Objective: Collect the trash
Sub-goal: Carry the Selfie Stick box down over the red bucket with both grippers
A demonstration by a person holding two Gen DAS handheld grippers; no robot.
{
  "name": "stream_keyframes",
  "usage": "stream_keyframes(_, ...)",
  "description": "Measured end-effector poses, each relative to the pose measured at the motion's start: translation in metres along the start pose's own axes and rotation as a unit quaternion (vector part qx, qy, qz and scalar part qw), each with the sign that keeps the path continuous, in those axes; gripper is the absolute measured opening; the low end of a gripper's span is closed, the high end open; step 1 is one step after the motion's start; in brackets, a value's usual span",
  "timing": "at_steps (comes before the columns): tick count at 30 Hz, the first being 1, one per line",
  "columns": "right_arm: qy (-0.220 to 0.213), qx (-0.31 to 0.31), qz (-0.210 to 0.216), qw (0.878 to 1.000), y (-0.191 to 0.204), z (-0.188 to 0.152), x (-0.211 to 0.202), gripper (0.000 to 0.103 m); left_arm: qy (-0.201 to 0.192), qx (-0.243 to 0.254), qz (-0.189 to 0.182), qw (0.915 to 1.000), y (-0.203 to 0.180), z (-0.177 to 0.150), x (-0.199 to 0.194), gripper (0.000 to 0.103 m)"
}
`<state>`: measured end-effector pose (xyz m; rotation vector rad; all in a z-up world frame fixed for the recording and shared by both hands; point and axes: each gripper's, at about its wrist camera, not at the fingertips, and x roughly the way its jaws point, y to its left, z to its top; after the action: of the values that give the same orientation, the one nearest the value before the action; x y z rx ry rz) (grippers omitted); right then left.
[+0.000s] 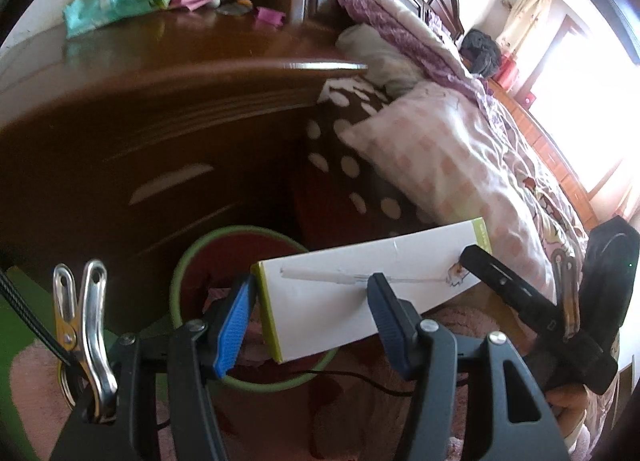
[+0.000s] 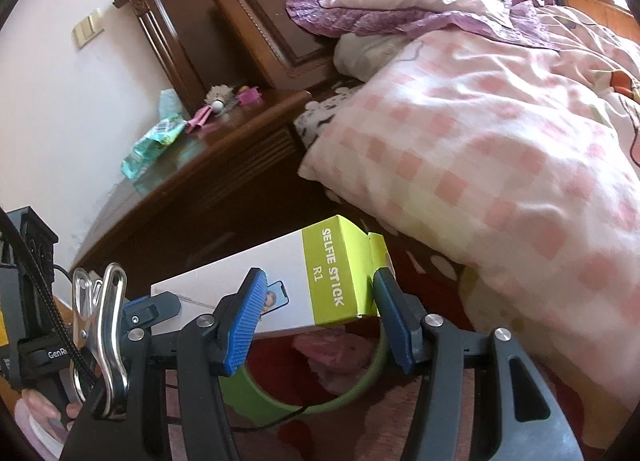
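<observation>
A white and lime-green selfie stick box (image 1: 360, 289) hangs over a green-rimmed bin (image 1: 188, 261) on the floor. Both grippers grip the box from opposite ends. My left gripper (image 1: 310, 315) has its blue pads on the box's near end. My right gripper (image 2: 316, 315) is shut on the green end labelled "SELFIE STICK R1" (image 2: 332, 273). The right gripper also shows in the left wrist view (image 1: 516, 293), and the left gripper's tip in the right wrist view (image 2: 150, 307). The bin (image 2: 360, 385) holds pink scraps (image 2: 332, 353).
A dark wooden nightstand (image 1: 168, 73) stands behind the bin, with a teal wipes pack (image 1: 116, 5) and pink wrappers (image 1: 270, 16) on top. The bed with a pink checked pillow (image 2: 500, 165) lies to the right. A pink rug (image 1: 280, 421) covers the floor.
</observation>
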<state>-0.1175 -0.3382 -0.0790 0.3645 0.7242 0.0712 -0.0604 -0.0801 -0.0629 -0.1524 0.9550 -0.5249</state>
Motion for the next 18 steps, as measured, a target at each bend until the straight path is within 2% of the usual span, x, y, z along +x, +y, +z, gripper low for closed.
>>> stream_keyframes(9,0.015,0.002,-0.035,0.999,-0.015,-0.013,0.018,0.057,0.029,0.009,-0.008,0.9995,0.004,-0.007,0.040,0.061)
stream_keyframes(18,0.022,-0.009,-0.049,0.999,-0.013,-0.013,0.036,0.057,0.048,0.022,0.024,0.9983,0.010,-0.008,0.074,0.060)
